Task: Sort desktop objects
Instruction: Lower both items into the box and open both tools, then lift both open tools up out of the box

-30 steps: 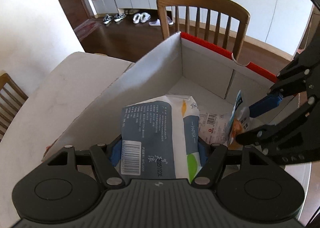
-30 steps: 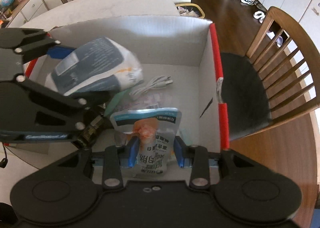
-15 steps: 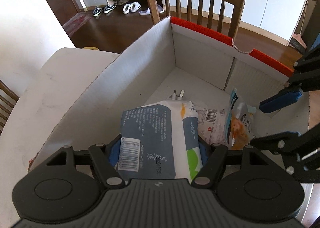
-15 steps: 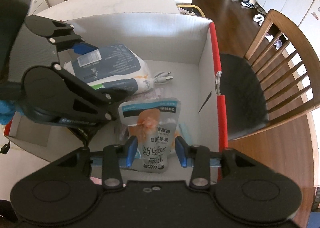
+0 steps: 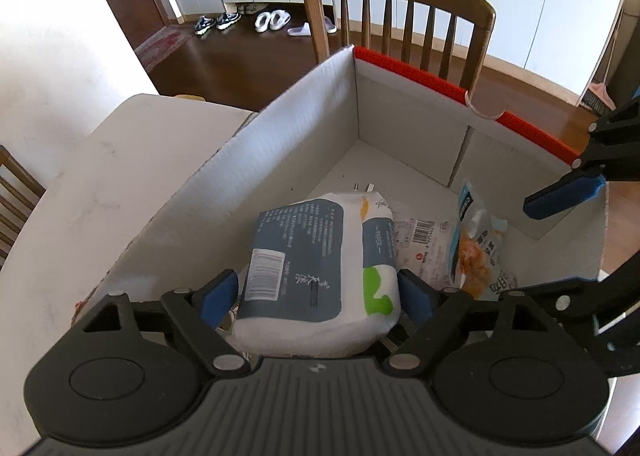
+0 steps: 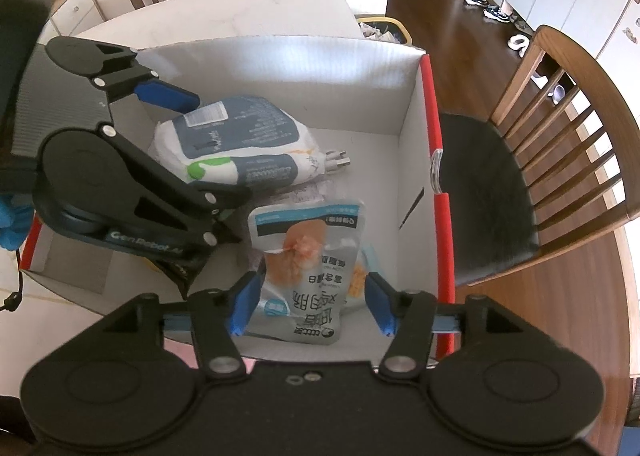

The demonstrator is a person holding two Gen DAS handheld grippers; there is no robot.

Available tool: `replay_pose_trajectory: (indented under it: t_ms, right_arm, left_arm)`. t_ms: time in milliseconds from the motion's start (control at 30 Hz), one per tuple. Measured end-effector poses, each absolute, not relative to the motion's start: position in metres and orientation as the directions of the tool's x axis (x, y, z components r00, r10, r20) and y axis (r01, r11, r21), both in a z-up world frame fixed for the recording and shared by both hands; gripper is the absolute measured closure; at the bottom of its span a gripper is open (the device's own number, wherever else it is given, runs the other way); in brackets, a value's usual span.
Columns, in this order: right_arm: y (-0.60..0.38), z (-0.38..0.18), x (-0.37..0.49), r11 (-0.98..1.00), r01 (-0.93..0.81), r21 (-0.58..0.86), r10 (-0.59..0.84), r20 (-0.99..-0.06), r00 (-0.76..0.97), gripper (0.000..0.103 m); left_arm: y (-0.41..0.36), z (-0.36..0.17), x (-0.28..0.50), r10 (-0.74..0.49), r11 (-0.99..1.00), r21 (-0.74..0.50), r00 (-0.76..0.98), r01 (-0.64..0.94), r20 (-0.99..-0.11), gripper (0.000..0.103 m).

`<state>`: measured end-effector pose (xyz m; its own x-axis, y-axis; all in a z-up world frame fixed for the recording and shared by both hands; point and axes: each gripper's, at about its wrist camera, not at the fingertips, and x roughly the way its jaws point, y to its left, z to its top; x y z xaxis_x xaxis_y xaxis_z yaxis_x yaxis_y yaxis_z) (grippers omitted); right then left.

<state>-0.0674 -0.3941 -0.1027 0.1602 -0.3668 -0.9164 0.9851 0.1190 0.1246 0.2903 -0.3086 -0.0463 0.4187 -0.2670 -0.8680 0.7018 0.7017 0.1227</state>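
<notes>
Both grippers are opening inside the cardboard box [image 5: 280, 159]. The tissue pack [image 5: 316, 260] is released between the left gripper [image 5: 318, 296] pads, long axis along the fingers; the snack pouch [image 6: 308, 268] lies loose within the right gripper [image 6: 310, 308].

Strong daylight fills both views, seemingly from windows beyond the far side. The white table [image 5: 80, 191] and the box wall [image 6: 280, 63] glare nearly to blankness, while the chair seat [image 6: 480, 191] sits in deep shadow. Fisheye distortion bends straight edges near the borders. Focus is sharp; near corners darken.
</notes>
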Motion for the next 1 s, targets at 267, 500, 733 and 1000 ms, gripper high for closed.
replay_pose_trajectory:
  t_ms: [267,500,733,1000]
  right_arm:
    - [-0.390,-0.092,-0.063,0.125,0.984,0.128,-0.391,-0.905,0.167,0.044]
    - [-0.383,-0.079,-0.059,0.135,0.982,0.130,-0.429,-0.886,0.176,0.044]
    - [-0.374,-0.068,-0.058,0.127,0.982,0.137,-0.468,-0.865,0.181,0.042]
    - [-0.360,-0.054,-0.053,0.143,0.979,0.144,-0.504,-0.841,0.197,0.039]
  left_arm:
    - [-0.295,-0.030,0.283,-0.289,0.721,0.110,0.441,0.684,-0.850,0.017]
    - [-0.279,-0.015,0.274,-0.312,0.761,0.088,0.480,0.643,-0.820,0.017]
    - [-0.261,-0.002,0.259,-0.352,0.791,0.031,0.496,0.610,-0.794,0.017]
    - [-0.234,0.014,0.232,-0.401,0.809,-0.030,0.515,0.587,-0.758,0.017]
